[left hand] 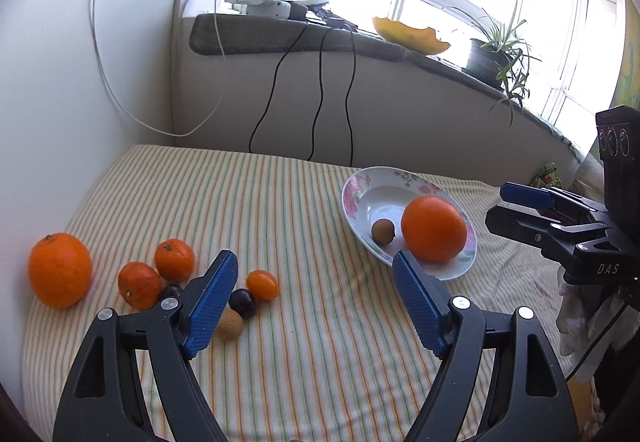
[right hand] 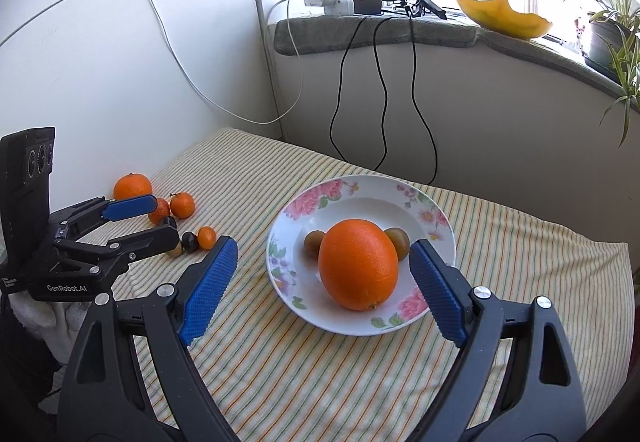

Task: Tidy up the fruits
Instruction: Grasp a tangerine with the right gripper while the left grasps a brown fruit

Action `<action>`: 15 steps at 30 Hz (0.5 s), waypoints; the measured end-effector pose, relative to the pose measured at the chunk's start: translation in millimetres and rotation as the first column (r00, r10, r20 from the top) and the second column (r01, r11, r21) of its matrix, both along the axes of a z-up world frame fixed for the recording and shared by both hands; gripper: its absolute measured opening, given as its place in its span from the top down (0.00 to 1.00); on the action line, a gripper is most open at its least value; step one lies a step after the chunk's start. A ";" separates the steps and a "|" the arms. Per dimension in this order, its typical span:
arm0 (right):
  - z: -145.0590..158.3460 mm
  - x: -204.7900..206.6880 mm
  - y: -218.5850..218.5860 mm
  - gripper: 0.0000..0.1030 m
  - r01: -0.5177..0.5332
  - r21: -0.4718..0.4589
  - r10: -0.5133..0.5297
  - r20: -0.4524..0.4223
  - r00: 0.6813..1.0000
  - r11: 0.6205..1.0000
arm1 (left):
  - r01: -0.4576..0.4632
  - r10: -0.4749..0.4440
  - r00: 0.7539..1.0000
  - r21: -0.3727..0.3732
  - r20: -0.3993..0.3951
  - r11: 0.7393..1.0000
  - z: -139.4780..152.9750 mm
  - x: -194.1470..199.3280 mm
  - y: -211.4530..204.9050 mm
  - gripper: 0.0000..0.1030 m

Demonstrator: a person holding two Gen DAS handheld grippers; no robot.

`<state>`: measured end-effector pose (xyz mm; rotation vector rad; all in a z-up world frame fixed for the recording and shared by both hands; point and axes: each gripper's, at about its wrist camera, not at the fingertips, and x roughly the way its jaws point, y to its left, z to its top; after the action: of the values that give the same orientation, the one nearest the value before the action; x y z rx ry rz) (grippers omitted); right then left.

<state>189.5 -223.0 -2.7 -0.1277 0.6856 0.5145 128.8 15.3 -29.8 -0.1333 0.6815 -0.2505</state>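
Both tools stand apart and empty: the left gripper (left hand: 314,298) near the loose fruit cluster (left hand: 240,302) on the striped cloth (left hand: 300,362); the right gripper (right hand: 322,282) before the flowered white plate (right hand: 434,209) holding a large orange (right hand: 358,270); best take the small orange tomato (left hand: 262,284) squarely, gently, then carry it right.

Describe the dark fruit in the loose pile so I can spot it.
On the striped cloth, left of the flowered plate, lies a cluster of fruit. The dark plum sits between a small orange tomato and a brown kiwi, the only near-black piece there.
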 end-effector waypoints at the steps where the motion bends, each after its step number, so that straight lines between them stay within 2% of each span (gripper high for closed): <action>1: -0.8 -0.3 3.7 0.13 -0.008 0.000 0.008 -0.002 1.000 1.000 | -0.008 0.008 1.000 0.000 -0.002 1.000 -1.2 -2.2 4.7 0.23; 9: -11.6 -5.4 42.5 0.13 -0.103 -0.016 0.102 -0.024 0.994 0.995 | -0.085 0.085 0.995 0.012 -0.053 0.996 -22.7 -24.1 45.0 0.24; 15: -26.3 -3.0 74.7 0.14 -0.175 -0.028 0.173 -0.060 0.983 0.984 | -0.119 0.118 0.988 0.003 -0.101 0.993 -39.4 -29.4 66.9 0.37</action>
<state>186.5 -148.3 -29.0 -0.2062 0.7434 0.6770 99.4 82.2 -69.2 -0.1900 0.7708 -0.1313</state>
